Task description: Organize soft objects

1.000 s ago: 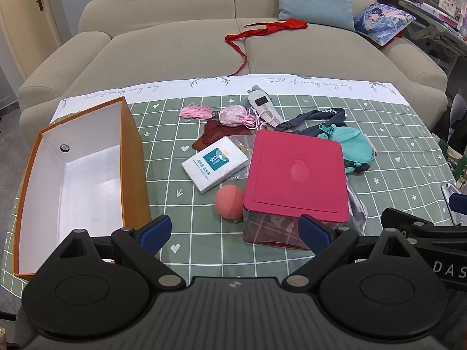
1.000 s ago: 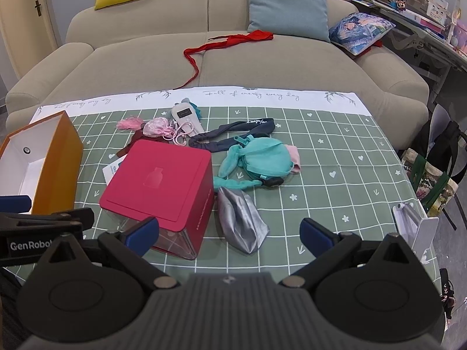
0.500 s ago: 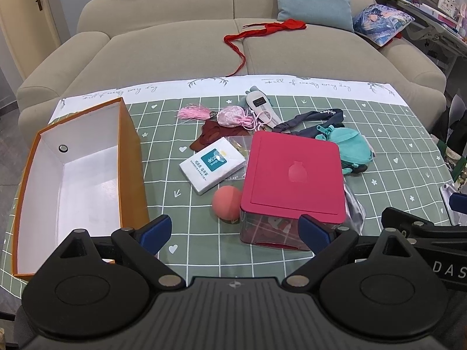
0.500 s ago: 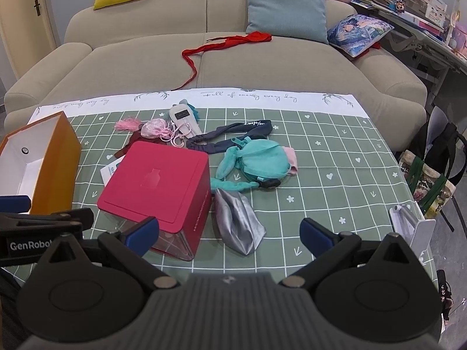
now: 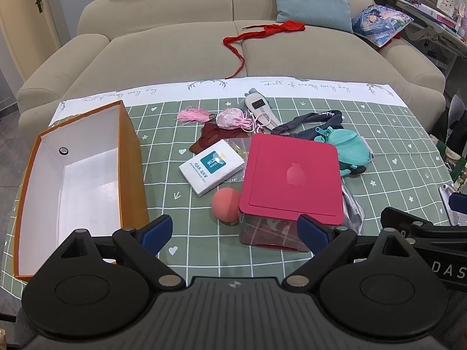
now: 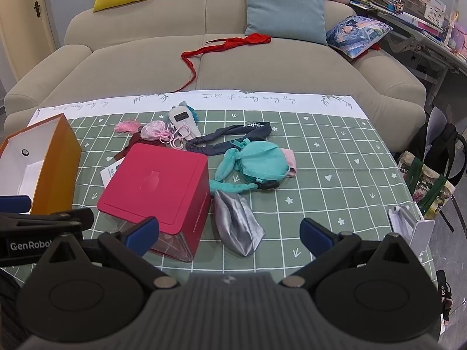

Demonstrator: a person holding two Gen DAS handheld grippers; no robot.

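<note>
Green checked tablecloth (image 6: 335, 157) w/ sofa behind. Orange box (image 5: 87, 175) is seen open at frame left; silver pouch (image 6: 238, 224) lies centre, long axis running toward upper left, just ahead of right gripper (image 6: 229, 232). Left gripper (image 5: 235, 229) sits farther off. Both are held wide apart, empty.

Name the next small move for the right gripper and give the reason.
Probably ease the right gripper forward and down onto the silver pouch. Its fingers are open and empty, and the pouch lies nearest ahead, loose on the tablecloth beside the red-lidded box.
</note>
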